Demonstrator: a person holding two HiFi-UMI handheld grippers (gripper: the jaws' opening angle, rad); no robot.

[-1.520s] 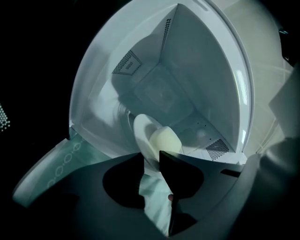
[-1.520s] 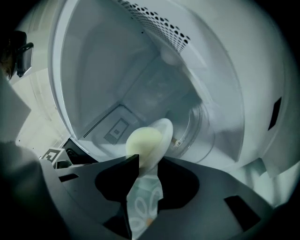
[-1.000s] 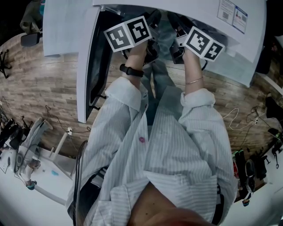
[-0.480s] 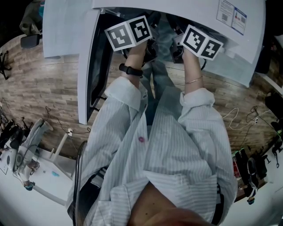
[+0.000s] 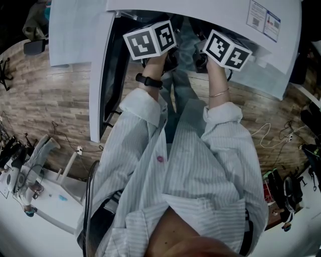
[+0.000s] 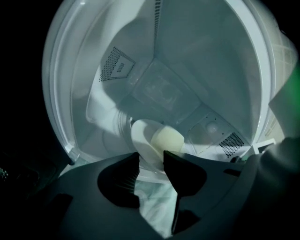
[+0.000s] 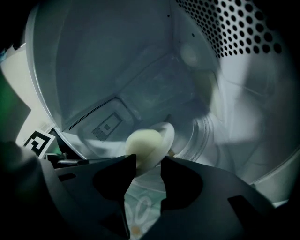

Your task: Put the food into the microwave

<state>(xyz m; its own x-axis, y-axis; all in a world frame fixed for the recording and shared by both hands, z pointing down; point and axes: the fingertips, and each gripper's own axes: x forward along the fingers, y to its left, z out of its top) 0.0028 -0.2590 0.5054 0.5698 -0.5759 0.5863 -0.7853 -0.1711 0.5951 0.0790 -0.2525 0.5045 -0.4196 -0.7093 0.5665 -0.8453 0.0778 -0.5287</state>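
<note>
Both hands reach into the open white microwave [image 5: 210, 15], and only the marker cubes [image 5: 150, 40] of the grippers show in the head view. On the glass turntable [image 6: 115, 124] inside lies a white plate [image 6: 140, 140] carrying a pale round bun [image 6: 167, 139]. My left gripper [image 6: 150, 157] has the plate's near rim between its jaws, which are opening and stand a little apart from it. From the other side, my right gripper [image 7: 148, 161] straddles the same plate [image 7: 168, 132] and bun [image 7: 143, 146], its jaws also opening.
The microwave door [image 5: 100, 75] hangs open on the left beside my left arm. The oven's walls and vent holes [image 7: 234, 28] enclose both grippers closely. Below is wooden flooring [image 5: 45, 100], with cables at the right and a white bench [image 5: 40, 201] with tools at lower left.
Both marker cubes have rolled slightly, while the hands stayed where they were inside the microwave.
</note>
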